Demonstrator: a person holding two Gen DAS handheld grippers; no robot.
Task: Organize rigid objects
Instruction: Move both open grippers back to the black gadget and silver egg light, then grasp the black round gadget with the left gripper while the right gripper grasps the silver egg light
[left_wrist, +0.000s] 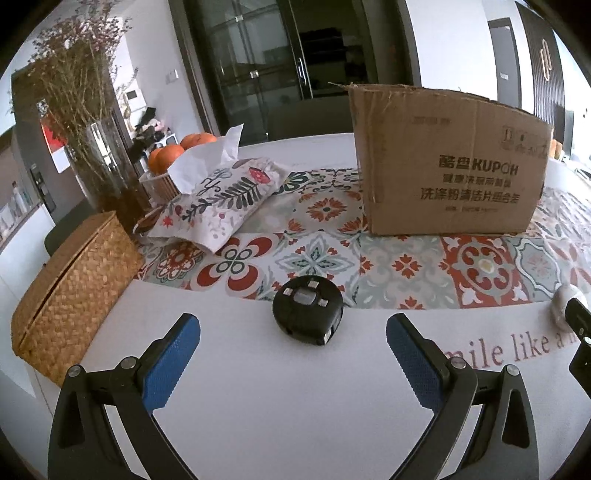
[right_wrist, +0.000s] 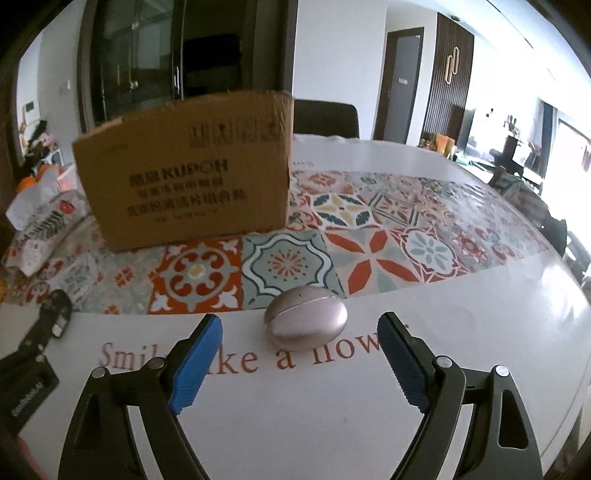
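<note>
A round black device (left_wrist: 307, 309) with small silver squares on top lies on the white table, just ahead of my left gripper (left_wrist: 293, 328). That gripper is open, its blue pads wide apart and empty. A pinkish metallic egg-shaped case (right_wrist: 306, 318) rests at the edge of the patterned runner, straight in front of my right gripper (right_wrist: 300, 329). The right gripper stands open, with nothing between its fingers. The egg-shaped case (left_wrist: 564, 304) also shows at the far right of the left wrist view. A brown cardboard box (left_wrist: 448, 160), also (right_wrist: 188, 168), stands open-topped behind both objects.
A woven wicker box (left_wrist: 74, 291) sits at the left. Behind it are a floral tissue pouch (left_wrist: 221, 199), a basket of oranges (left_wrist: 173, 153) and a glass vase (left_wrist: 107, 162) of dried stems. The colourful tiled runner (right_wrist: 369, 229) crosses the table. A dark chair (right_wrist: 325, 118) stands beyond.
</note>
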